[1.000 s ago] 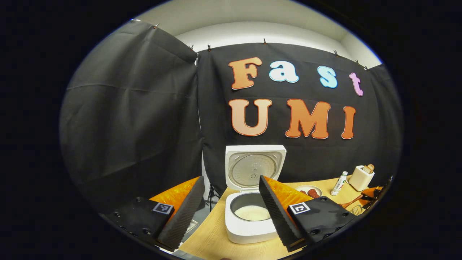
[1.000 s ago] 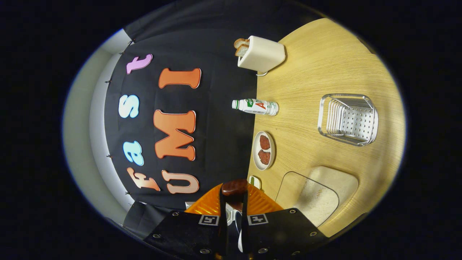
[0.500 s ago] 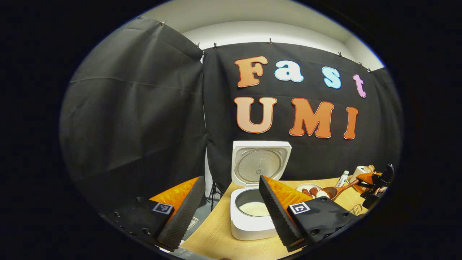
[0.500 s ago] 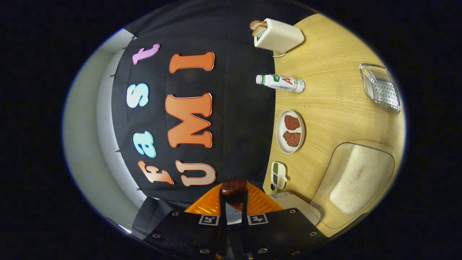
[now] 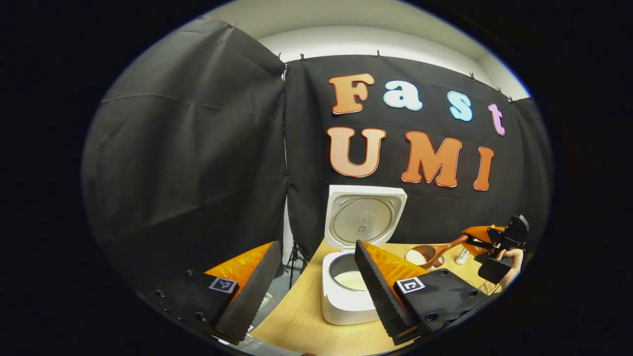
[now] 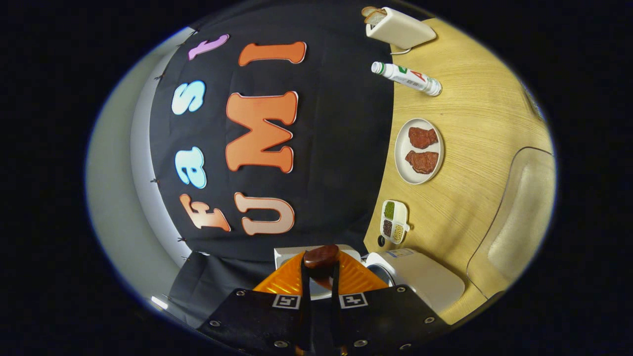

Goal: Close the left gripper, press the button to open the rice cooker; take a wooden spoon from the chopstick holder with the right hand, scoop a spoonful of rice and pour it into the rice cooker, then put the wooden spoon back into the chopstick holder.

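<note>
The rice cooker (image 5: 353, 277) stands open on the counter (image 5: 301, 321), lid up, white rice in its pot. The right hand-held gripper (image 5: 482, 242) pinches the wooden spoon (image 5: 435, 251), carrying rice in its bowl beside the cooker; pouring and returning it remain. The left hand-held gripper (image 5: 311, 284) hangs spread.

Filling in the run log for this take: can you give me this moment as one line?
phase: carrying rice | right tongs: shut on wooden spoon | spoon: loaded, right of rice cooker | cooker lid: open | left tongs: open, idle
</note>
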`<state>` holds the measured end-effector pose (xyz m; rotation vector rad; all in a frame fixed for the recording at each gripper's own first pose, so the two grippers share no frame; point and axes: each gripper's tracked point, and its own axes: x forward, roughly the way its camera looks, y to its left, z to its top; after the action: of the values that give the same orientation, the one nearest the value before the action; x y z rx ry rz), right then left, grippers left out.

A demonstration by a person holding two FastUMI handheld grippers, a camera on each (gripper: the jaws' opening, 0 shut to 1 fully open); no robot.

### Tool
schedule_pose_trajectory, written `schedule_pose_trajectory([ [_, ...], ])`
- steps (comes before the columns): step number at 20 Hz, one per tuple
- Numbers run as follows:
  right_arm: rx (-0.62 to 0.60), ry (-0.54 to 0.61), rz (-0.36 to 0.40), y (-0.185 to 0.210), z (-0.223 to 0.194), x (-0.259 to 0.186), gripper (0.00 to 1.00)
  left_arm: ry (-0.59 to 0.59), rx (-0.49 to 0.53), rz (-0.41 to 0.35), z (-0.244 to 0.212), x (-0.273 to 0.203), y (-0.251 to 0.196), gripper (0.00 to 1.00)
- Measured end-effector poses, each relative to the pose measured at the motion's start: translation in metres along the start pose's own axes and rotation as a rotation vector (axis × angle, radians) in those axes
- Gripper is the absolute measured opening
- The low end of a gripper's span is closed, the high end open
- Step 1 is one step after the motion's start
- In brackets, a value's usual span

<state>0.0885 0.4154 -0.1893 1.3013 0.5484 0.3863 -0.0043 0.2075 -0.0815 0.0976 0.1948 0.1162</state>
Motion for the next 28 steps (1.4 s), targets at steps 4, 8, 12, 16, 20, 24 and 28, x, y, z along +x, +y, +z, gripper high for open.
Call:
schedule_pose_trajectory([
  [4,-0.157,0.026,-0.007,0.02,-0.025,0.026,0.14,0.005,-0.015,0.01,-0.003,0.0,0.01,1.0],
  [8,-0.287,0.041,-0.001,0.039,-0.044,0.046,0.14,0.009,-0.019,0.037,-0.008,-0.003,0.027,1.0],
  [12,-0.408,0.047,-0.013,0.044,-0.057,0.053,0.14,0.017,-0.035,0.062,-0.015,-0.008,0.043,1.0],
  [16,-0.503,0.056,-0.022,0.045,-0.069,0.056,0.14,0.021,-0.051,0.083,-0.018,-0.008,0.053,1.0],
  [20,-0.567,0.057,-0.023,0.049,-0.075,0.057,0.14,0.017,-0.05,0.096,-0.02,-0.012,0.061,1.0],
  [24,-0.676,0.043,-0.026,0.055,-0.081,0.059,0.14,0.009,-0.05,0.084,-0.02,-0.013,0.059,1.0],
  [28,-0.805,0.025,-0.023,0.067,-0.084,0.06,0.14,0.009,-0.042,0.063,-0.019,-0.01,0.054,1.0],
])
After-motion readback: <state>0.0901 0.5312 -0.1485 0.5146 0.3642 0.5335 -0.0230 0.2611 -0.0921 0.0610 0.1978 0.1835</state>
